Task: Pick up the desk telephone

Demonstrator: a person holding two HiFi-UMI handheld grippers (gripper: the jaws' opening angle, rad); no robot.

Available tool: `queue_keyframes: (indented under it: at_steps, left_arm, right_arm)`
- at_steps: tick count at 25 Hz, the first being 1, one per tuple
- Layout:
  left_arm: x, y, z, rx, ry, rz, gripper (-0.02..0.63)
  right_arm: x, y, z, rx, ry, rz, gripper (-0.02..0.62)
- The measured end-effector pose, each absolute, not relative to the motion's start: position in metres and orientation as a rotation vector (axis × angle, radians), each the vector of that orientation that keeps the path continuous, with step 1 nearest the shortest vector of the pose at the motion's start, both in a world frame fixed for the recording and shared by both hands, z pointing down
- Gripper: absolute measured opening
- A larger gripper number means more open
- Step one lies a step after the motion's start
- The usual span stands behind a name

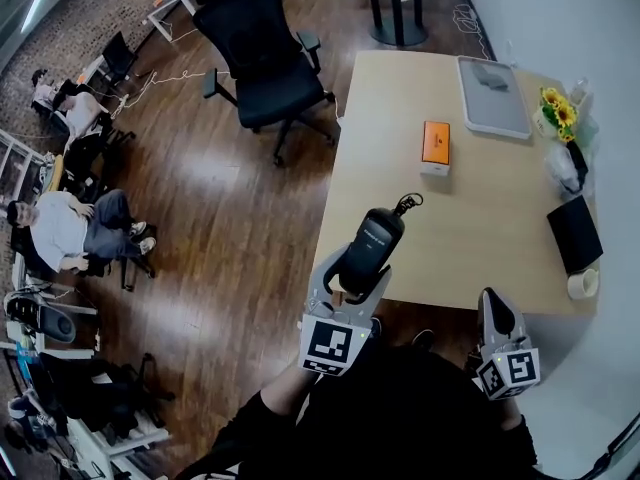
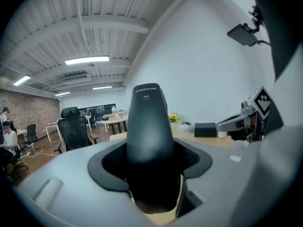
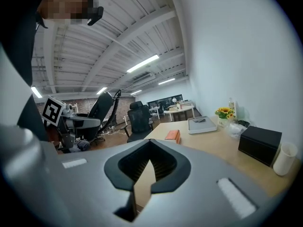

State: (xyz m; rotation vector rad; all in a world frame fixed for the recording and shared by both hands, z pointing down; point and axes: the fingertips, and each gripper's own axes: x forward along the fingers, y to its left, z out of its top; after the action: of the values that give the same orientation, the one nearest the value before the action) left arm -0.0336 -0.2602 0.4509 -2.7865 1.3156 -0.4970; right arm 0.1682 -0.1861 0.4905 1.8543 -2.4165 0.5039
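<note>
A black telephone handset (image 1: 372, 243) stands nearly upright over the desk's (image 1: 470, 238) near left edge, held up in the air. My left gripper (image 1: 358, 271) is shut on its lower end. Its coiled cord (image 1: 408, 205) curls off the top. In the left gripper view the handset (image 2: 147, 122) fills the space between the jaws. My right gripper (image 1: 497, 313) hangs at the desk's near edge with its jaws together and nothing in them. From the right gripper view (image 3: 150, 143) I see the left gripper (image 3: 80, 123) at the left with the handset (image 3: 103, 105). No telephone base shows.
On the desk lie an orange box (image 1: 435, 146), a grey tray (image 1: 492, 96), sunflowers (image 1: 557, 111), a black box (image 1: 575, 233) and a white cup (image 1: 583, 284). A black office chair (image 1: 260, 58) stands left of the desk. A person (image 1: 60, 230) sits at the far left.
</note>
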Motion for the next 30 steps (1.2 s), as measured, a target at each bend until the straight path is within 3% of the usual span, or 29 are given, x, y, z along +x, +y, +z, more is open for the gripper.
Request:
queue_keyframes:
  at_steps: [30]
  left_arm:
    - [-0.037, -0.260, 0.456, -2.735, 1.338, -0.569, 0.261]
  right_arm:
    - [0.164, -0.181, 0.479, 1.830, -2.429, 0.430, 0.000]
